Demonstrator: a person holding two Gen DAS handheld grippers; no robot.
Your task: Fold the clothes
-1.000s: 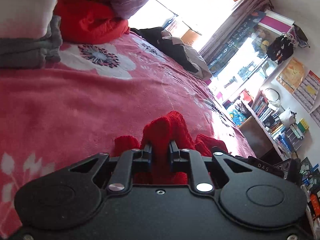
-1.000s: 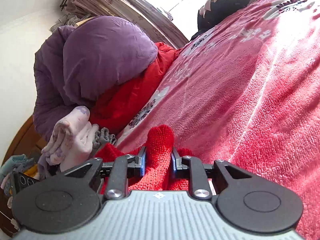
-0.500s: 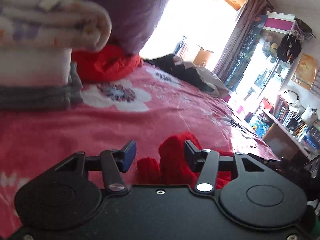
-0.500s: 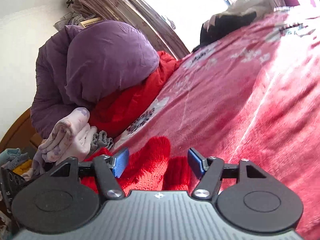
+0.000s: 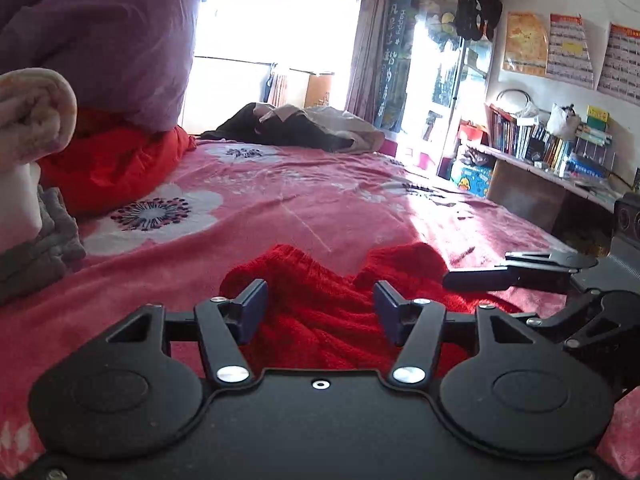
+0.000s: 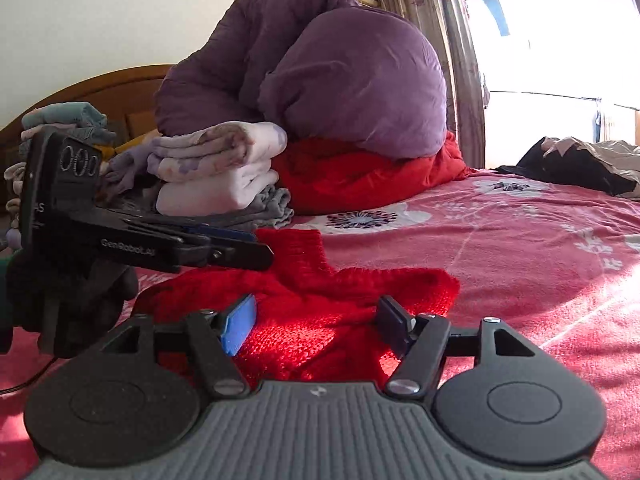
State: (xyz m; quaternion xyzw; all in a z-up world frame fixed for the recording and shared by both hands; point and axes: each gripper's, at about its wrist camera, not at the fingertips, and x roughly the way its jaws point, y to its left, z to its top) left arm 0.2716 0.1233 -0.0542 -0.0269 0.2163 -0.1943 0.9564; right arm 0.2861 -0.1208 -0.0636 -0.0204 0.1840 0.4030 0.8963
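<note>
A fuzzy pink floral blanket (image 5: 320, 208) covers the bed, with a puffy purple duvet (image 6: 340, 68) slumped on a crumpled red quilt (image 6: 360, 176) beside a stack of soft folded towels (image 6: 216, 168). In the middle of the blanket lies the chunky red knitted sweater (image 6: 320, 304), bunched in ribbed ridges. The left gripper (image 5: 320, 308) and right gripper (image 6: 316, 320) both stand with their flat blue-padded fingers spread apart over the knit, clamping nothing.

Both grippers' jaws have let go of the red sweater (image 5: 320, 304).
</note>
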